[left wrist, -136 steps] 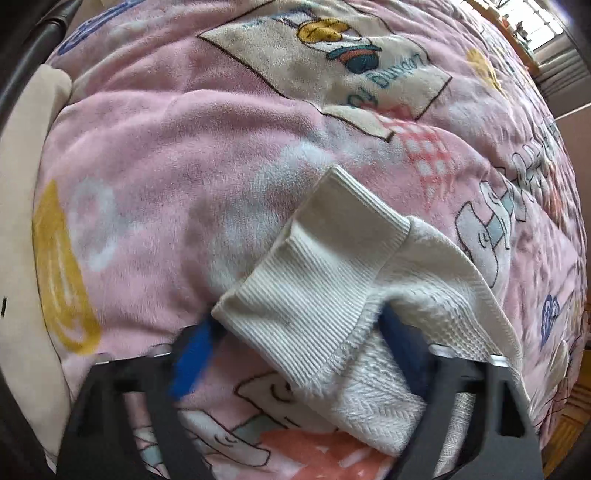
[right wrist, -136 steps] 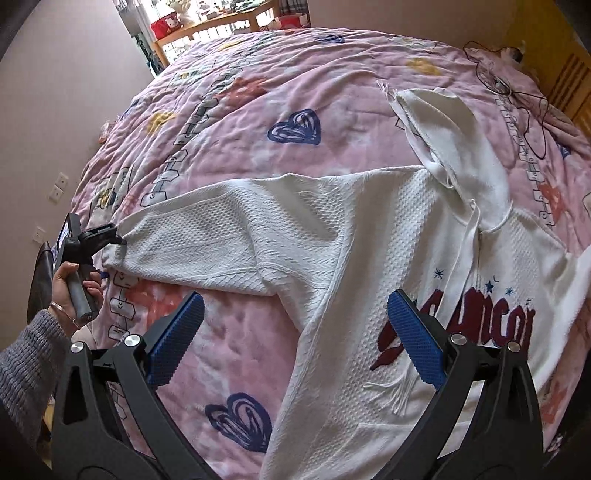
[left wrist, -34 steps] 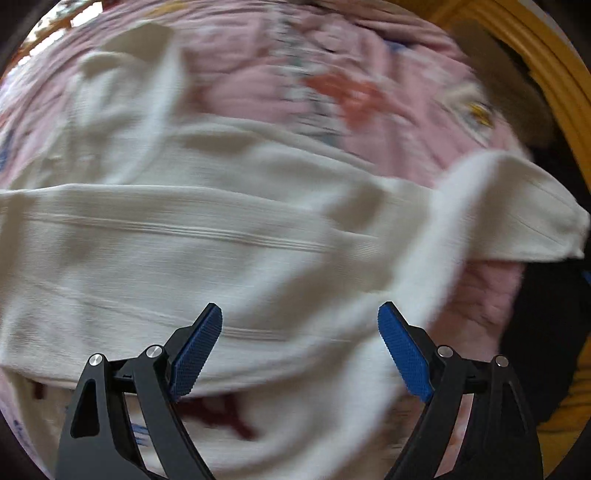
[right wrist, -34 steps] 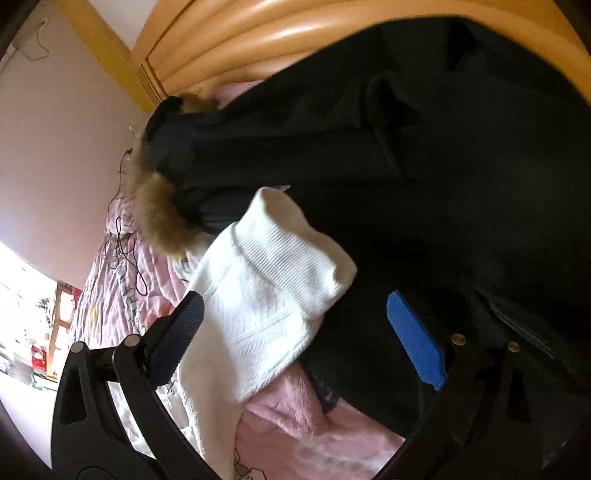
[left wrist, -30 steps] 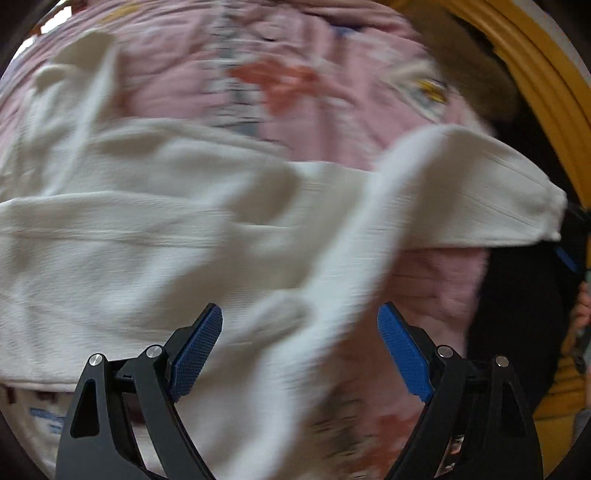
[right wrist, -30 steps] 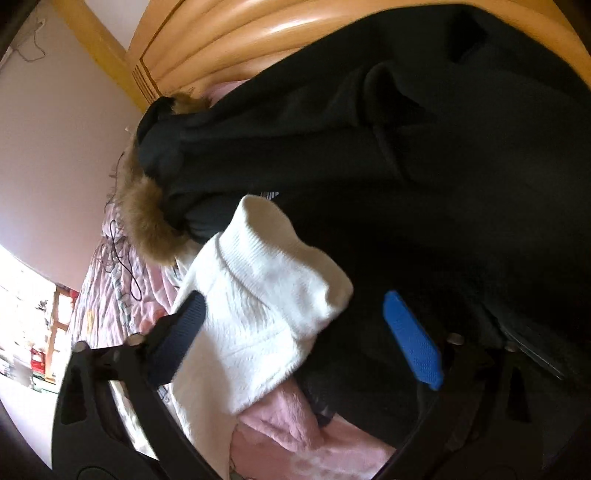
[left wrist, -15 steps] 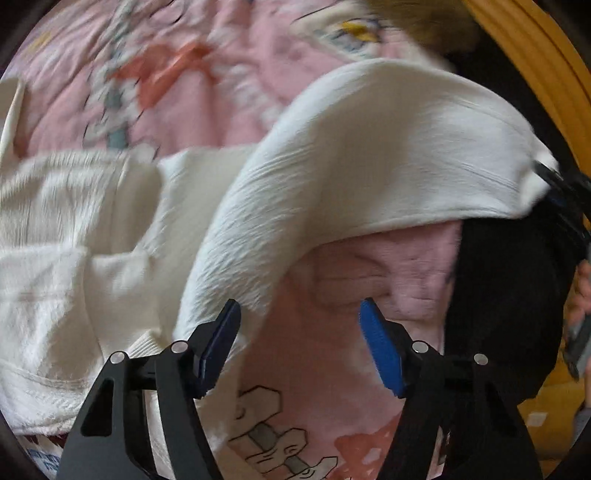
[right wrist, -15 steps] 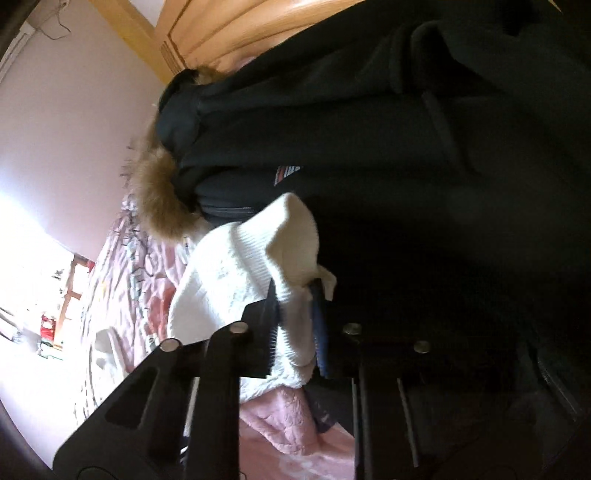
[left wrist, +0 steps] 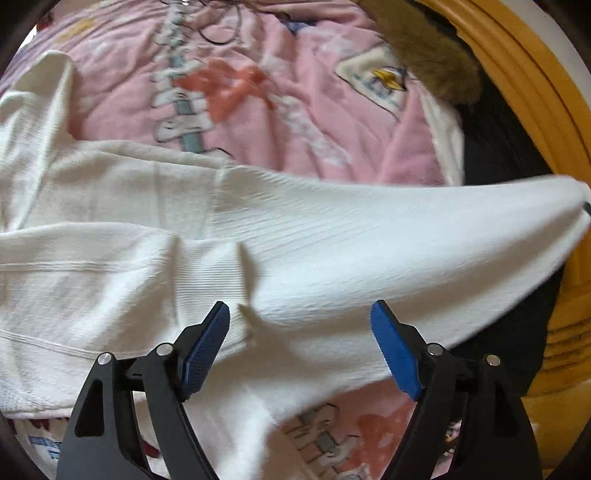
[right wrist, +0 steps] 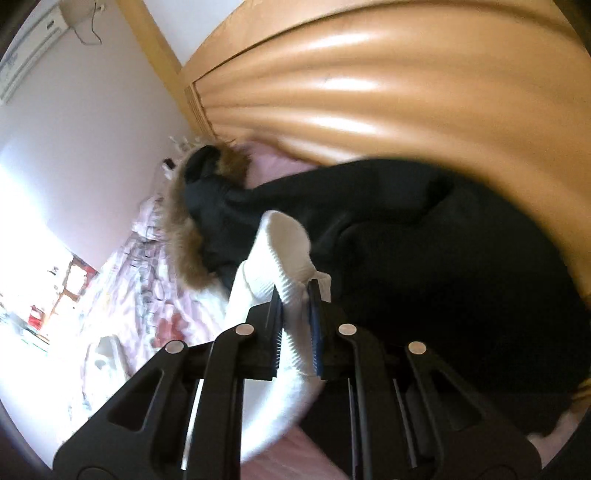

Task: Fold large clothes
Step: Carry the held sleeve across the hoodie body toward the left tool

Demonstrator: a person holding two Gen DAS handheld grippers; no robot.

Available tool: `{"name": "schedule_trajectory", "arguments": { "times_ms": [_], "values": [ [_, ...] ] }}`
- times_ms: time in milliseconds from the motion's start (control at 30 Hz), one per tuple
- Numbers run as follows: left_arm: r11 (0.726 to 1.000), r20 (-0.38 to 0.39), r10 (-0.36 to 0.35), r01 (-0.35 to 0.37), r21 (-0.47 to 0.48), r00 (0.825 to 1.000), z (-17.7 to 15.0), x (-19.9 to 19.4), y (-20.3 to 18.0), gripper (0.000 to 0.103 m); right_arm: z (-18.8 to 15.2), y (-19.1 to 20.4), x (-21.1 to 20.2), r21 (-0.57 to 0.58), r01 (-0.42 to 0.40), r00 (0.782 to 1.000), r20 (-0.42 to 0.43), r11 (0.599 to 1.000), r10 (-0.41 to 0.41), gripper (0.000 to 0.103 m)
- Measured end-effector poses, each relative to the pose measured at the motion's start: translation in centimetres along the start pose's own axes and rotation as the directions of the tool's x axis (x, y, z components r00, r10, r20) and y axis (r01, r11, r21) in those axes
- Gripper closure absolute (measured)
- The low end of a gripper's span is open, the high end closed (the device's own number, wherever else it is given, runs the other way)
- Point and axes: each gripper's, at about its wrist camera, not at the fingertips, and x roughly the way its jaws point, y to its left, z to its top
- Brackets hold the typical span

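Observation:
A white knitted sweater lies spread on a pink patterned blanket. One sleeve is stretched off the bed towards the right edge of the left wrist view. My right gripper is shut on that sleeve's ribbed cuff and holds it up in front of a black coat. My left gripper hovers over the sleeve near the shoulder, jaws opening, the blue pads apart and not pressing the cloth below them.
A black coat with a brown fur-trimmed hood lies against the tan padded headboard. The yellow-orange bed frame curves along the right of the left wrist view. A dark cable lies on the blanket farther off.
My right gripper closed on the sleeve cuff and lifted it off the coat. The sleeve now stretches taut across the left wrist view, and my left jaws have narrowed then widened again.

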Motion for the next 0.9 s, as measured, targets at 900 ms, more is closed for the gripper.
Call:
{"name": "schedule_trajectory", "arguments": {
  "times_ms": [900],
  "values": [
    [0.996,0.053,-0.015,0.02,-0.093,0.998,-0.5,-5.8,6.7,0.017,-8.2,22.0,-5.2,-0.321,-0.27,0.962,-0.051,0.908,0.268,0.091]
  ]
}}
